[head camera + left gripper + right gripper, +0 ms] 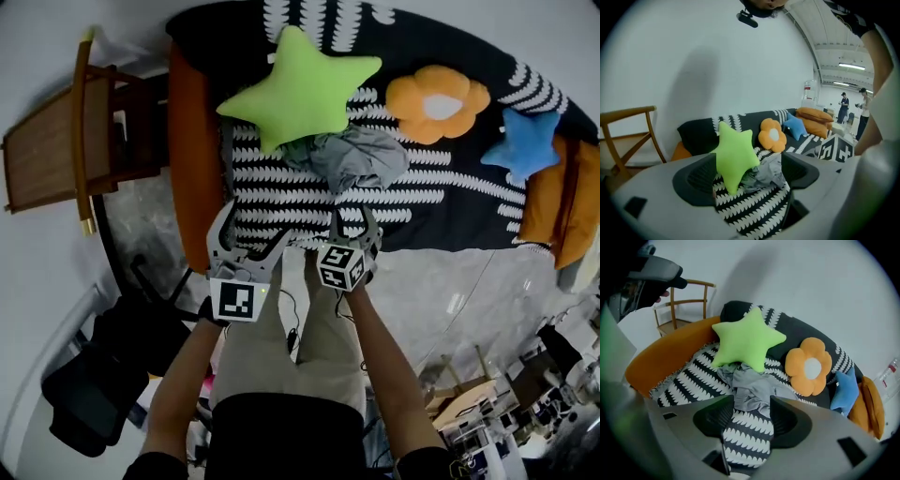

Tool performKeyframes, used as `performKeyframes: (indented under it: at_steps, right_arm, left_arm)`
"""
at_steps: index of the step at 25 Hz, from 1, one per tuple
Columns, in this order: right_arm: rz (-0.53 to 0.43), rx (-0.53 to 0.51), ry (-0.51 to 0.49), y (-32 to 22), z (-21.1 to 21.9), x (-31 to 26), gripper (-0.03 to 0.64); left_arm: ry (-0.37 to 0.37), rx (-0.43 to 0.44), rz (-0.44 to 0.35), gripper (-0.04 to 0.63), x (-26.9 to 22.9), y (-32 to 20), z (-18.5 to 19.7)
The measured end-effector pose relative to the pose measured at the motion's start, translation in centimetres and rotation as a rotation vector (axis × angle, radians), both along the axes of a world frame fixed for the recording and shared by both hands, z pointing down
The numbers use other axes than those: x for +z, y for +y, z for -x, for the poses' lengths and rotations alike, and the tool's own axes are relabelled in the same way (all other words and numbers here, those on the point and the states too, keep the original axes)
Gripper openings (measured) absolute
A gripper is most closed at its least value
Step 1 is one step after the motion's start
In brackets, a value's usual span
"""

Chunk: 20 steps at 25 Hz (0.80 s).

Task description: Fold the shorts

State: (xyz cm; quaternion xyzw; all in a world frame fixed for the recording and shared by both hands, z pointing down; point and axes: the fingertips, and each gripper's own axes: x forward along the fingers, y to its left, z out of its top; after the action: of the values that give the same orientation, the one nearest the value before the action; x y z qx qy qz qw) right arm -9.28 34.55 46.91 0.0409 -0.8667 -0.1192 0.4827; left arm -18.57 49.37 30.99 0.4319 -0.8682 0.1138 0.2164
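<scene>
The grey shorts point(356, 155) lie crumpled on the black-and-white patterned sofa cover point(281, 197), partly tucked under a green star pillow point(300, 84). Both grippers hover at the sofa's near edge, short of the shorts. My left gripper point(251, 234) is open, nothing between its jaws. My right gripper point(354, 225) is also open, with a narrower gap that holds nothing. In the left gripper view the shorts point(766, 176) show beyond the left gripper point(750, 180). In the right gripper view the shorts point(752, 390) lie just past the right gripper point(749, 423).
An orange flower pillow point(436, 103) and a blue star pillow point(523, 142) sit farther right on the sofa, with an orange cushion point(572, 202) at its end. The orange sofa arm point(192, 141) is on the left, and a wooden chair point(66, 150) beyond it.
</scene>
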Motion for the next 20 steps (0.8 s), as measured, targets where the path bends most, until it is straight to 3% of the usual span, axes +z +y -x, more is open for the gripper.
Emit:
performKeyframes:
  at_steps: [4,8,13,15,20]
  right_arm:
    - [-0.047,0.028,0.055,1.0,1.5,6.8,0.239]
    - [-0.142,-0.022,0.101,1.8,2.7,10.5,0.229]
    - [-0.203,0.048,0.106,-1.2,2.1,10.6,0.119]
    - [-0.199,0.109,0.101,-3.2,1.6,10.3,0.061]
    - [-0.041,0.206,0.102,-6.0,0.1,10.4,0.077]
  left_arm:
    - [0.034,0.027,0.007,0.440,6.1,0.8,1.9]
    - [0.092,0.102,0.044,0.439,9.5,0.6,1.3]
    - [0.124,0.158,0.075,0.439,11.4,0.9,0.2]
    - [0.133,0.166,0.076,0.439,11.7,0.6,0.3]
    - [0.158,0.199,0.071,0.439,11.4,-2.2,-0.5]
